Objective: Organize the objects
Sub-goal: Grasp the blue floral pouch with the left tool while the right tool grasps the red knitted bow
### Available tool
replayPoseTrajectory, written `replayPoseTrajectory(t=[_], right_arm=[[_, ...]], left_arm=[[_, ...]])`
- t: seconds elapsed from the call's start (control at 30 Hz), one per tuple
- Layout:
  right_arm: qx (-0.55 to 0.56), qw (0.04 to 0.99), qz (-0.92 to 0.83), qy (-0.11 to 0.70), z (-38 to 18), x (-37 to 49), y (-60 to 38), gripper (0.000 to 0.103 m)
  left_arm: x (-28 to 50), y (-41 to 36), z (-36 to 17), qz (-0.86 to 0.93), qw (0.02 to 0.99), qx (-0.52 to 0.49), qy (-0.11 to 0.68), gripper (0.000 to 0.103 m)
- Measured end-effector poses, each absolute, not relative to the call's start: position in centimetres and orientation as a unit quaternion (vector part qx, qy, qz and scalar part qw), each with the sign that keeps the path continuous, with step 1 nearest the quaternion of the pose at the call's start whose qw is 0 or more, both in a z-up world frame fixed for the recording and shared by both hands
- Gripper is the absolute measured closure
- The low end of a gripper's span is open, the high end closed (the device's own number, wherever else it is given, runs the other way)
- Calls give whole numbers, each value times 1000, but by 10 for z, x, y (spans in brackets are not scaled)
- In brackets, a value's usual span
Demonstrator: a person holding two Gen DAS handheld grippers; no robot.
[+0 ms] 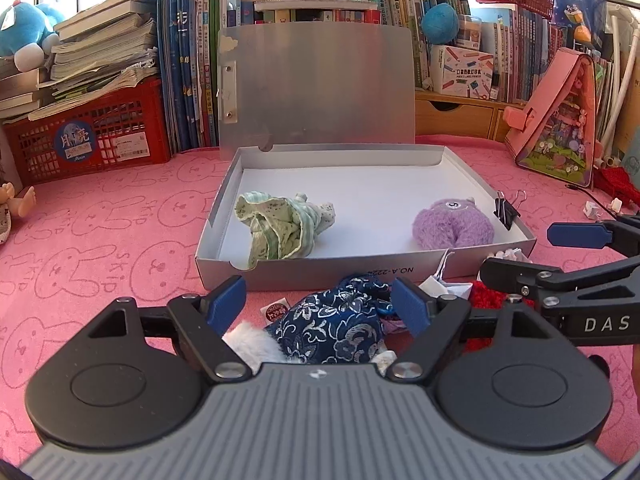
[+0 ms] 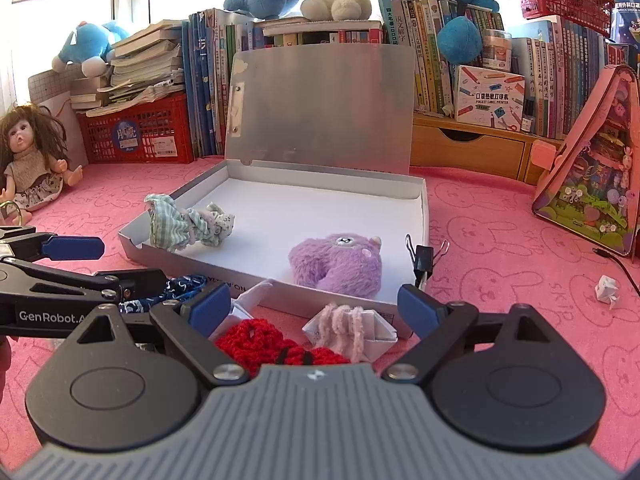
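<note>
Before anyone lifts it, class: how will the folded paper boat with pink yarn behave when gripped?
The paper boat looks thin and hollow, so it probably crushes under firm pads. Likely very light. Its pink yarn lies loosely draped and may slide off.

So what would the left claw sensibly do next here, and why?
Probably close on the blue patterned pouch. The left claw stands open with the pouch between its fingers, outside the open grey box, which already holds a green cloth and a purple plush.

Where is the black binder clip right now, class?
The black binder clip is clipped on the right-hand wall of the open grey box, next to the purple plush toy; the left wrist view shows it there too.
</note>
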State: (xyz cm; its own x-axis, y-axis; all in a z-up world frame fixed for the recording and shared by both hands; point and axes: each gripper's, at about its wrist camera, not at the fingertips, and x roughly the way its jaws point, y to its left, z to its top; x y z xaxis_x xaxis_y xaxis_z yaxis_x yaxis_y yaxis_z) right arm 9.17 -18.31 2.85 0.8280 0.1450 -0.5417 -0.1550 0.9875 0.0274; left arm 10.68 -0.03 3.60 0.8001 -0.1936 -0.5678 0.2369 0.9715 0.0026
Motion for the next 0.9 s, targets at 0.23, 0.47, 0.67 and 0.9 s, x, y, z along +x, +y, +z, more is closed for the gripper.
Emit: replayPoseTrajectory(t=[0.23, 0.47, 0.67, 0.9], right_arm=[[-3, 944, 100, 313, 10, 89, -183, 8], [15, 933, 120, 340, -4, 92, -181, 9], [11, 930, 131, 344, -9, 86, -179, 11], [12, 930, 135, 341, -7, 79, -179, 13]], left_arm=[[122, 1, 19, -132, 938, 18, 319, 24], [128, -2, 11, -142, 936, 17, 321, 23], [117, -2, 10, -150, 939, 34, 307, 32], [100, 0, 13, -150, 942, 41, 297, 48]])
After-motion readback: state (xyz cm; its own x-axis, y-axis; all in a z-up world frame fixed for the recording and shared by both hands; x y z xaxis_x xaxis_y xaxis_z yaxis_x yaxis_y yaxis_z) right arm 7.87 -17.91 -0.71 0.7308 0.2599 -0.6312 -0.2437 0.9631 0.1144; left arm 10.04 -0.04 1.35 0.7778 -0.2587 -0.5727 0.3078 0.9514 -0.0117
